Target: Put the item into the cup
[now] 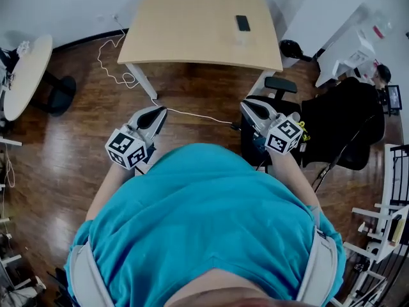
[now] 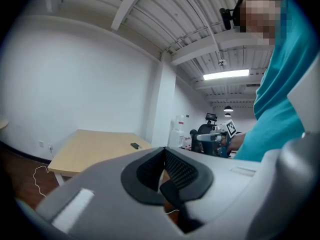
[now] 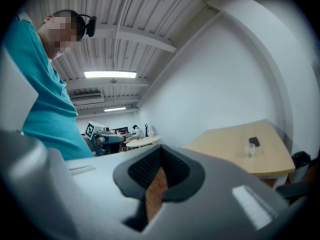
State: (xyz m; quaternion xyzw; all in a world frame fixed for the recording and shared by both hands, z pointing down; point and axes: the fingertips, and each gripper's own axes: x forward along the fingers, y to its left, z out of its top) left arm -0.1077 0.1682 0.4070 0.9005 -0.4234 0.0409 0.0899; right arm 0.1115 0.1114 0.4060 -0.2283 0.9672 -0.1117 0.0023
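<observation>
Wood floor (image 1: 57, 152), white walls.
- Counter (image 1: 185, 24): pale rectangular top, far centre.
- Item (image 1: 243, 23): small, dark, flat; lies on the counter's right part.
- Cup (image 1: 239, 39): clear, upright, just beside the item on its near side.
- Left gripper (image 1: 158, 112): held near the person's teal shirt (image 1: 204, 222), well apart from the counter; jaws closed together, nothing between them.
- Right gripper (image 1: 250, 106): likewise near the body; jaws fully closed, empty.
- White cable (image 1: 112, 66): trails over the floor.
</observation>
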